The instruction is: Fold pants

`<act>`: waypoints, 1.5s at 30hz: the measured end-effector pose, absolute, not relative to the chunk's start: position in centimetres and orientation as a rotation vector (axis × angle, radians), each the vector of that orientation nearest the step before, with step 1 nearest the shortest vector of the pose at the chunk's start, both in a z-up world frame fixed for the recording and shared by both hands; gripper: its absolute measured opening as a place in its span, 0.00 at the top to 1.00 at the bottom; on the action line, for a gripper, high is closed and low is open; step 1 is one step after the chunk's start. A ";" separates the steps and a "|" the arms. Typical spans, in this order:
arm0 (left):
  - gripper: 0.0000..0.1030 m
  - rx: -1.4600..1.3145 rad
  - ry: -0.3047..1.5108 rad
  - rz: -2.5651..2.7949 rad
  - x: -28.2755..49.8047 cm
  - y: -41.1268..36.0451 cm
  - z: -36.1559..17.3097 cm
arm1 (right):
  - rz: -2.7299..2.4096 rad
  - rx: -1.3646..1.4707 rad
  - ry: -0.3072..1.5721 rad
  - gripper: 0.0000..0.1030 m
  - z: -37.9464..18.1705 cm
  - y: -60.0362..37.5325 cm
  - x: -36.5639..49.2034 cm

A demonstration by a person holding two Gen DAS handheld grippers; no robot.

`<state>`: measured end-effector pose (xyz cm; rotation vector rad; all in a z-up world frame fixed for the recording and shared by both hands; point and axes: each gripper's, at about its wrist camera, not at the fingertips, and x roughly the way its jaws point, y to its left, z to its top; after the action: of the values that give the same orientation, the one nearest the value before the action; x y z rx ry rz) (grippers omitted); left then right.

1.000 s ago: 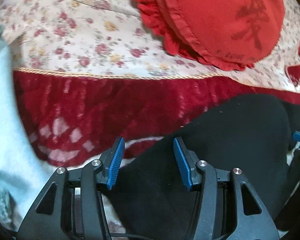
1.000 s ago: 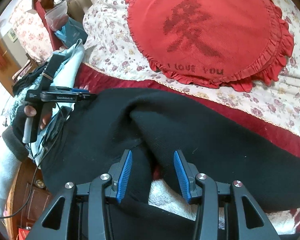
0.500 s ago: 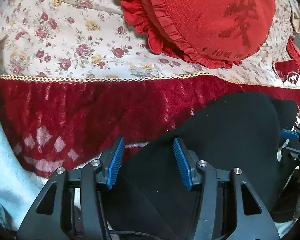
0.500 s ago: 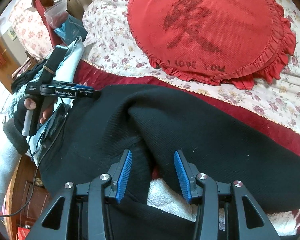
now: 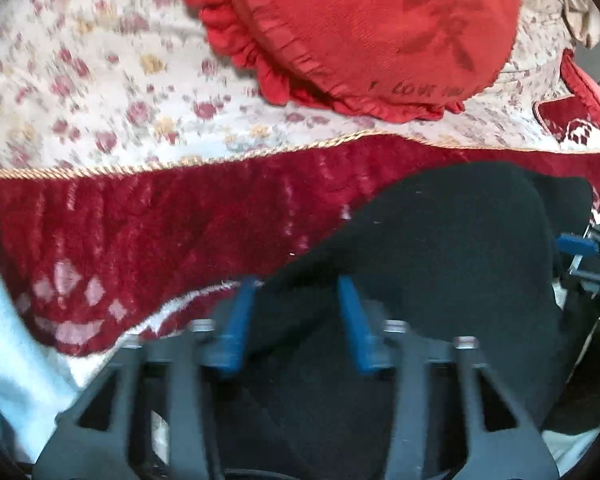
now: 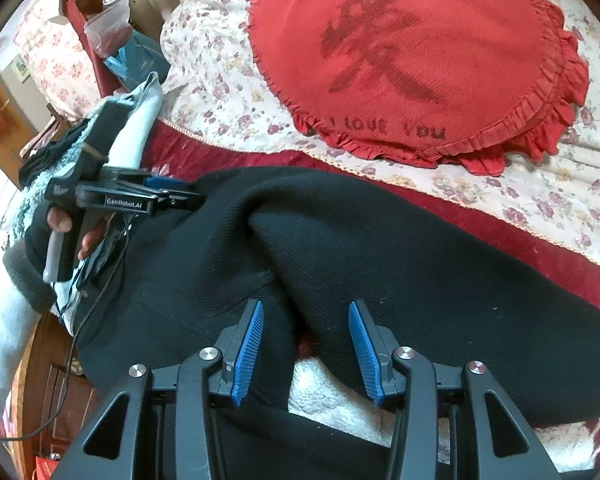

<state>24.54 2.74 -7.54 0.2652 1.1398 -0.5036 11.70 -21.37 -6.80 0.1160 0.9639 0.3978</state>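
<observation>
On the bed (image 6: 228,92), one pants (image 6: 380,248): my left tongs (image 5: 296,316) are closing over them, right tongs (image 6: 306,344) apart astride a fold.

Pants (image 6: 380,248): black cloth, matt, fine twill weave. Blanket (image 5: 148,240): deep red plush pile with a twisted gold cord edge. Bedspread (image 6: 540,184): smooth floral printed cloth. Cushion (image 6: 412,56): red woven cloth with ruffled edge. Right gripper (image 6: 306,344): matt black plastic frame, bright metal bolt heads, ribbed blue pads (image 6: 250,344). Cabinet (image 6: 56,392): glossy brown wood.
</observation>
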 end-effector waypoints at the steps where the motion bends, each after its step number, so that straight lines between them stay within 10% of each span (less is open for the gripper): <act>1: 0.85 0.285 1.120 -0.485 23.9 2.6 -7.4 | 0.393 0.118 0.957 0.59 -6.6 -21.5 11.6; 20: 0.97 0.131 0.956 -0.420 10.0 5.7 0.0 | 0.382 0.190 0.803 0.58 0.4 -23.3 5.3; 23: 0.89 0.105 0.958 -0.376 10.0 6.5 -0.2 | 0.396 0.110 0.827 0.55 0.1 -21.6 6.1; 27: 0.53 0.056 0.978 -0.340 10.5 7.9 -1.5 | 0.495 -0.116 0.863 0.54 -0.7 -16.9 9.9; 45: 0.53 -0.061 1.104 -0.213 18.9 12.5 -7.5 | 0.932 -0.527 1.042 0.53 -9.0 -3.4 27.7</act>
<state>18.85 12.54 -7.48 -0.0607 1.1038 -0.2132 27.65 -3.41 -9.00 -0.5266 1.0418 0.9323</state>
